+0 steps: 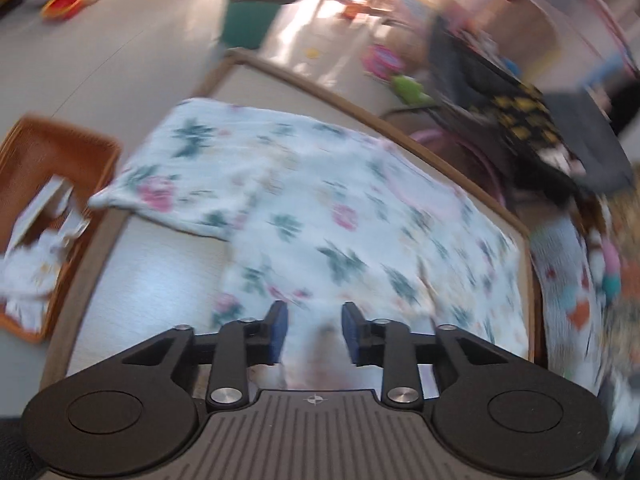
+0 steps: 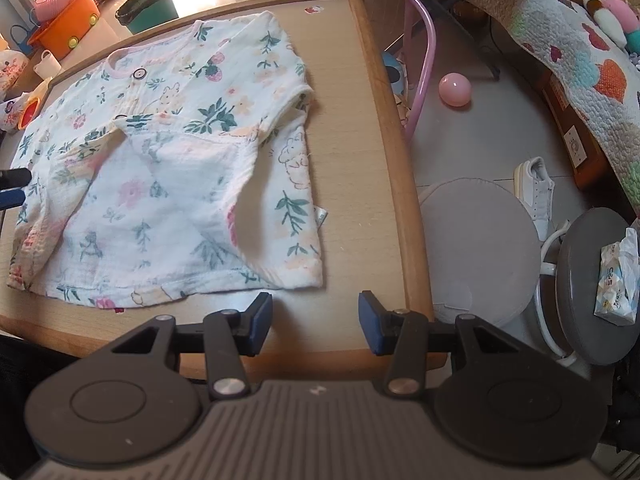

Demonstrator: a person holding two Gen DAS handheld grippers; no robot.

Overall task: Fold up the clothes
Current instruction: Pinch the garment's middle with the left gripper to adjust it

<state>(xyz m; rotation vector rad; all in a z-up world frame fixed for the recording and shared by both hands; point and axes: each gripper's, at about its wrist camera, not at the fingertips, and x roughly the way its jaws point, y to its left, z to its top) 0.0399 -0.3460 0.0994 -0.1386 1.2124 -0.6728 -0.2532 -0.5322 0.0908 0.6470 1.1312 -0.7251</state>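
- Shirt [image 2: 168,168]: small white floral top with pink neck trim and dark buttons, lying flat on the wooden table [image 2: 360,128], one sleeve folded across its front.
- Left gripper [image 1: 314,332]: jaws partly apart over the hem, gripping nothing.
- Right gripper [image 2: 316,322]: jaws apart and empty, near the table's near edge.

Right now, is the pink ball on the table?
No, the pink ball lies on the floor beside the table, not on it.
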